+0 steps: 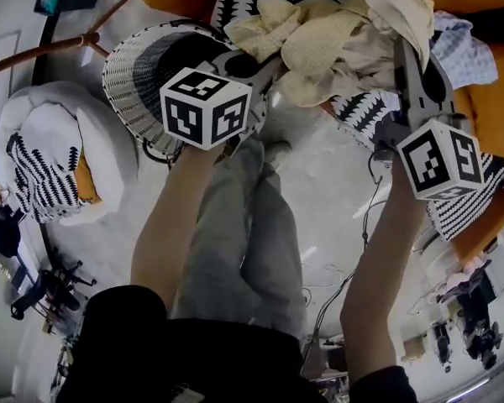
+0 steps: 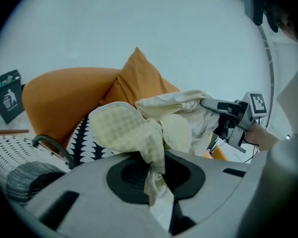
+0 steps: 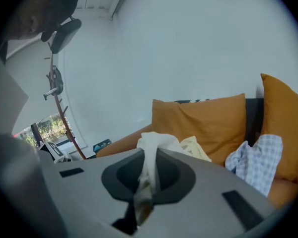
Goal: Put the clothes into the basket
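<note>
A bundle of cream clothes [image 1: 319,36] hangs lifted over the orange sofa [image 1: 487,116], held by both grippers. My left gripper [image 1: 273,67] is shut on a cream checked garment [image 2: 124,128], whose fabric is pinched between the pads and spills upward. My right gripper [image 1: 401,44] is shut on a paler cream-white garment [image 3: 154,145], a strip of it drawn down between the jaws. The woven white-and-black basket [image 1: 139,65] stands on the floor to the left, just behind the left gripper's marker cube. A blue checked cloth [image 1: 466,49] lies on the sofa at the right.
A black-and-white patterned throw [image 1: 475,204] drapes over the sofa's front. Orange cushions [image 3: 208,120] lean on the sofa back. A white cushion pile [image 1: 50,154] sits on the floor at the left, beside a wooden coat stand [image 1: 59,49]. My grey-trousered legs [image 1: 244,242] stand below.
</note>
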Demonstrator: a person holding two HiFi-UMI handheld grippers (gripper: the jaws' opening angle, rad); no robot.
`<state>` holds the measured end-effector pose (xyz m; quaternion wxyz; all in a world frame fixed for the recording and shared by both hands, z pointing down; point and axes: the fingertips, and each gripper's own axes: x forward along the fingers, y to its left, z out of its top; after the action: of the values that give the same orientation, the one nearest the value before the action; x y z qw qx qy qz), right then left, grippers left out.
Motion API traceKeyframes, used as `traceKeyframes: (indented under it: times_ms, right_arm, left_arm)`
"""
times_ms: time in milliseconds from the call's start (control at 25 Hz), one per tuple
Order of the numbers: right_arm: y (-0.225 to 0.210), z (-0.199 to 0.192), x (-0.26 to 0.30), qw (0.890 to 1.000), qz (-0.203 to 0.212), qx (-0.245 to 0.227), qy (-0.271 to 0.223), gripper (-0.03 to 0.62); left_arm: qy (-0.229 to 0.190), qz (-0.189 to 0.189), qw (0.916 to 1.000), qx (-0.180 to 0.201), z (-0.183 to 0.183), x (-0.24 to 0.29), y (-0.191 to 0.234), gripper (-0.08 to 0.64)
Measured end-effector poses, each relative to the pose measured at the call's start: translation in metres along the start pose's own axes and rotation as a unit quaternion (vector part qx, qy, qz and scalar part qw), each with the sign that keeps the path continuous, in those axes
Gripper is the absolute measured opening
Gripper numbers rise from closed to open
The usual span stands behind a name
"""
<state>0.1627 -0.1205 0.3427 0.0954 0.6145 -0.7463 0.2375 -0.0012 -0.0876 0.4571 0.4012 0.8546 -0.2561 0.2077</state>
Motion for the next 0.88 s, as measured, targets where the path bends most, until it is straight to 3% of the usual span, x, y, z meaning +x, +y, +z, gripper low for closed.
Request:
traceKeyframes:
  times_ms: [240,440,640,880]
  right_arm:
    - [0.082,0.042,-0.019,0.996,0.083,-0.019,-0.03,0.025]
    - [0.162,0.037,-0.021,0.988,0.15,-0.024,-0.026,0.025]
    - [0.225,-0.008,-0.001,0.976,0.215,-0.017,0.018,0.025]
    - [0.309,-0.109,0.014,0.954,0.283,-0.002,0.099,0.025]
  left_arm:
    - [-0.054,0.054,0.9968,0.023,0.009,-0.088,-0.009,0.053]
    - [-0.097,0.109,0.9893,0.001,-0.008,-0.164,0.008,0.053]
    - [-0.106,0.19,0.9756,-0.027,-0.051,-0.218,0.047,0.054]
    - [-0.1,0.276,0.952,-0.087,-0.137,-0.281,0.1,0.054]
